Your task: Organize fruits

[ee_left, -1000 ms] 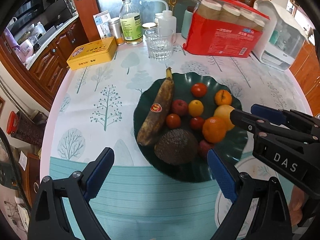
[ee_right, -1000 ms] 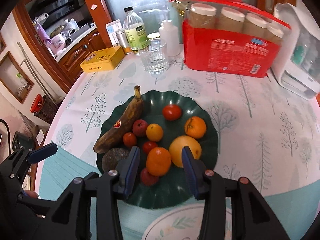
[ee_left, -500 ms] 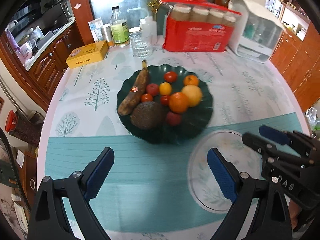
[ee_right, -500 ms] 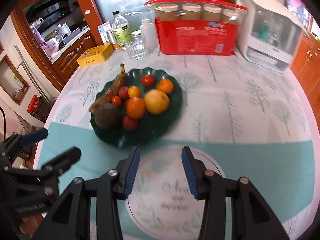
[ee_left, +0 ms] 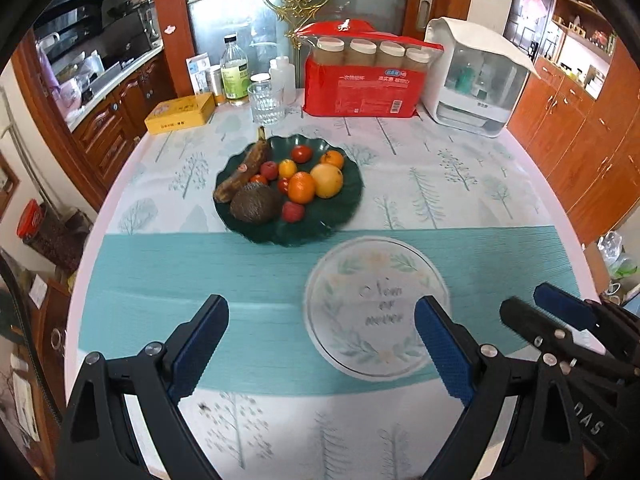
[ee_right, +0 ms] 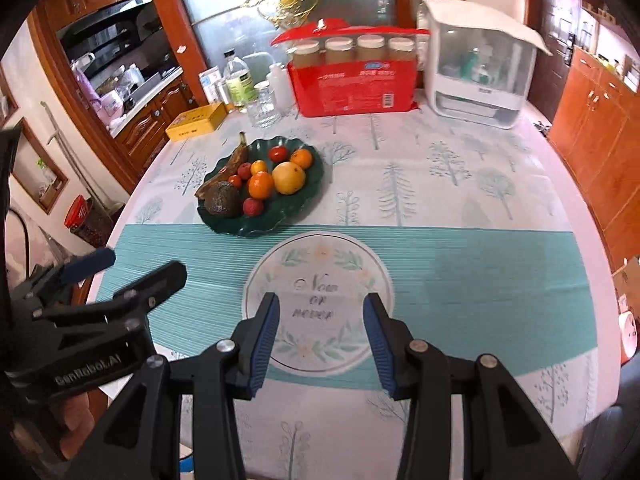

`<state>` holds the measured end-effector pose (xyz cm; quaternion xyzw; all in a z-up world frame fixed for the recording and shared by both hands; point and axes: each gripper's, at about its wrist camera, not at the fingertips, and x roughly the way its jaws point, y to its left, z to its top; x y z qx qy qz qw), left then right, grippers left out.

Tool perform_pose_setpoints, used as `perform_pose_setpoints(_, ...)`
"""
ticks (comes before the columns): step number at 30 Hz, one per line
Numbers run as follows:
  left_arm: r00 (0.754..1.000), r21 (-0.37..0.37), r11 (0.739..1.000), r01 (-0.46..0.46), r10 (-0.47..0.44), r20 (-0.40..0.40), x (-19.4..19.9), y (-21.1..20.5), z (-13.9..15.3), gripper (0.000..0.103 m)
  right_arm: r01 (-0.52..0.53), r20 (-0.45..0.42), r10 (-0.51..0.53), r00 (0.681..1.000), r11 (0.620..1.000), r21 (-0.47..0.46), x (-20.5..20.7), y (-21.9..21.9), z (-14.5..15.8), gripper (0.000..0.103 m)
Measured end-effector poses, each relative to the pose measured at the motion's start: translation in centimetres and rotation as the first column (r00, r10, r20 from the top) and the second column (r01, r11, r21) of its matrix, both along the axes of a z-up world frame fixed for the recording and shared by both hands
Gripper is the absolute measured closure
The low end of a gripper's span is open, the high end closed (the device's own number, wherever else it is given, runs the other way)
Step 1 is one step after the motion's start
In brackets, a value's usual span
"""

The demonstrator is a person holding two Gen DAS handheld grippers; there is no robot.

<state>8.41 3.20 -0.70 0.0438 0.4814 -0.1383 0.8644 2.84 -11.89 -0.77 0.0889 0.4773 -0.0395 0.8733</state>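
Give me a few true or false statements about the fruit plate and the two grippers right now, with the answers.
1. The banana lies on the green plate. True.
2. The right gripper holds an orange. False: it is open and holds nothing.
3. The left gripper is open. True.
4. The glass stands on the plate. False: it stands on the table behind it.
5. The plate is empty. False: it holds fruit.

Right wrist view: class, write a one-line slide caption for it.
Open right gripper hovers over the tablecloth's printed circle; fruit sits on the green plate beyond, left gripper alongside.
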Motion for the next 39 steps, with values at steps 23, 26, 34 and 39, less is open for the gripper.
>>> perform_pose_setpoints(23, 0.999, 0.027, 0.999, -0.039, 0.039, 0.025, -4.0, -2.4, 1.4, 0.009, -0.019, 0.037, 0.018, 0.999, 1.0, 0.017, -2.8, -2.4, 1.3, 0.059)
perform_pose_setpoints(26, 0.999, 0.03, 0.999, -0.039, 0.039, 0.028, -4.2, -2.5, 1.4, 0.009, -0.019, 0.038, 0.018, 0.999, 1.0, 0.016, -2.8, -2.5, 1.3, 0.059)
perform_pose_setpoints(34, 0.999, 0.035, 0.999, -0.035, 0.034, 0.022, -4.4, -2.4, 1.7, 0.009, -0.018, 0.04, 0.017, 0.999, 1.0, 0.018, -2.8, -2.7, 1.3, 0.059)
perform_pose_setpoints(39, 0.999, 0.037, 0.999, -0.034, 0.033, 0.02, -4.2, -2.5, 1.6, 0.009, -0.018, 0.04, 0.017, 0.999, 1.0, 0.018, -2.8, -2.7, 1.3, 0.059)
